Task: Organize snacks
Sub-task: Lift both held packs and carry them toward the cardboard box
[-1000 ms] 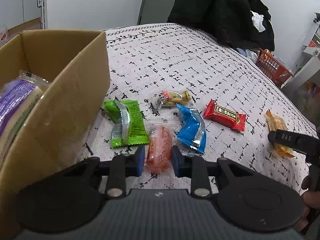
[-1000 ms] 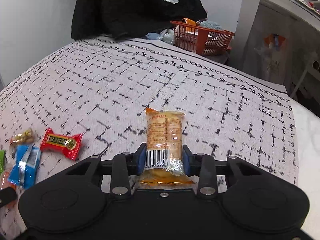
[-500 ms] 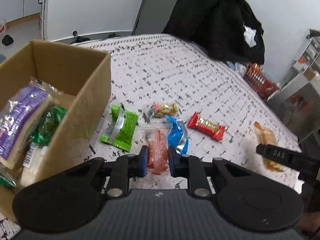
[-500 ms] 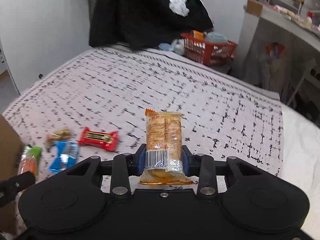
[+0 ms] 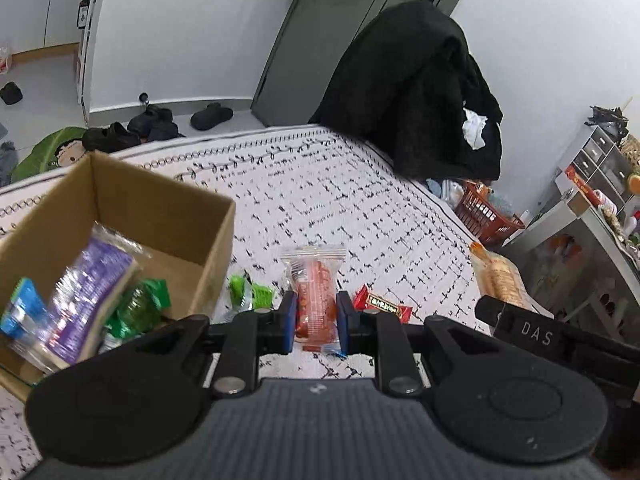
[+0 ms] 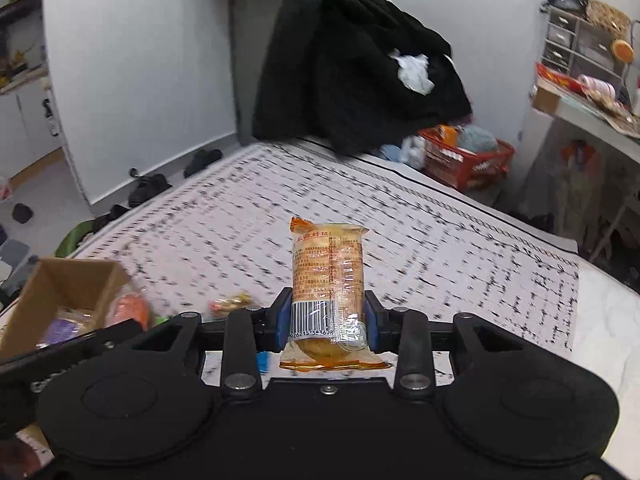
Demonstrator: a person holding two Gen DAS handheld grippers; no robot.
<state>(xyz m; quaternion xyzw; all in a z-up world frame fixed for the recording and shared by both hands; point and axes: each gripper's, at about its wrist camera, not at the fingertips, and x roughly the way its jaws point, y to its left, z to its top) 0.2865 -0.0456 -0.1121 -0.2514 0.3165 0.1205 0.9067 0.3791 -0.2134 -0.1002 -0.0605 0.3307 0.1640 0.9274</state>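
Both jaws clamped, left gripper [image 5: 313,322] on orange sausage packet [image 5: 316,300], right gripper [image 6: 326,322] on yellow cake packet [image 6: 328,280]; carry over cardboard box [image 5: 200,236] rim, release low inside.

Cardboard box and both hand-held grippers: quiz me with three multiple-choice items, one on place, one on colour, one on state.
1. Seen from the left wrist, the cardboard box lies:
A. left of the left hand-held gripper
B. right of it
C. behind the black coat

2. The small bar lying on the patterned cloth just right of the left pads is:
A. blue
B. red
C. white

3. The right hand-held gripper is:
A. open and empty
B. shut and empty
C. shut on the yellow cake packet

Answers:
1 A, the box fills the lower left of that view.
2 B, its wrapper is red with a dark label.
3 C, both blue pads press the packet's sides.
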